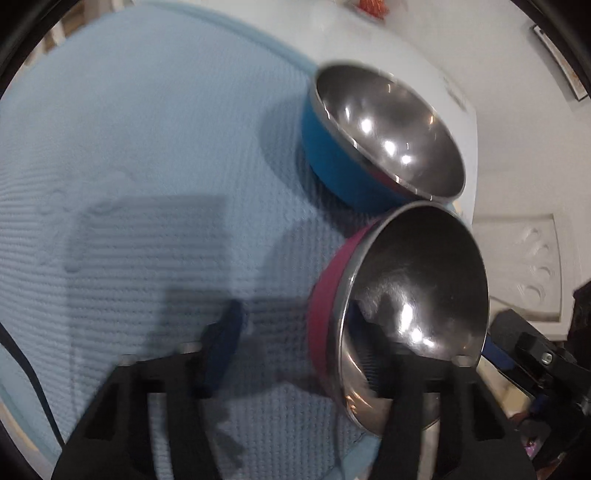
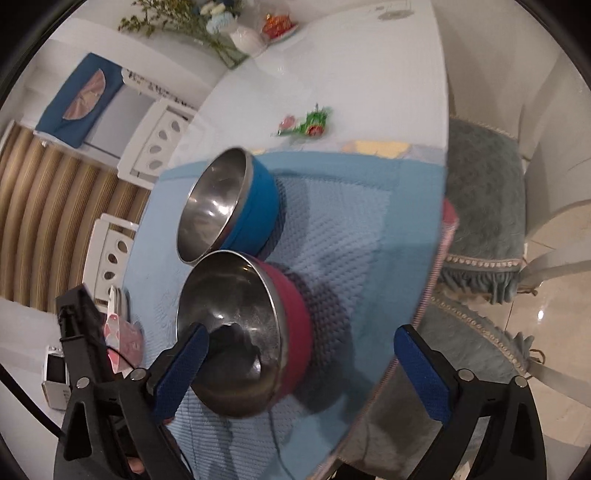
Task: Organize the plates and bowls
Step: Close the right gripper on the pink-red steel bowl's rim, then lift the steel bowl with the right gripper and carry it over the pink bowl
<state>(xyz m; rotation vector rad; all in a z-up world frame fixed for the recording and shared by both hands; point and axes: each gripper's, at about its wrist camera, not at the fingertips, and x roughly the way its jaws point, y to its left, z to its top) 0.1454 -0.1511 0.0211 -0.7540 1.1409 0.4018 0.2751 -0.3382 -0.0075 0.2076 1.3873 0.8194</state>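
Two steel bowls stand on a light blue mat (image 1: 129,166). The blue-sided bowl (image 1: 369,136) is farther away; it also shows in the right wrist view (image 2: 236,206). The red-sided bowl (image 1: 399,306) is nearer and tilted, touching the blue one; it shows too in the right wrist view (image 2: 251,332). My left gripper (image 1: 295,339) is open, its right finger inside the red bowl and its left finger (image 1: 225,343) outside. My right gripper (image 2: 299,373) is open wide, the red bowl between its fingers, its left pad (image 2: 181,369) at the bowl's rim.
The mat (image 2: 351,240) lies on a white table (image 2: 332,74) with a flower vase (image 2: 243,37), a small dish (image 2: 277,26) and a wrapped sweet (image 2: 306,123). Grey cushioned chairs (image 2: 480,206) stand to the right, white chairs (image 2: 155,140) to the left.
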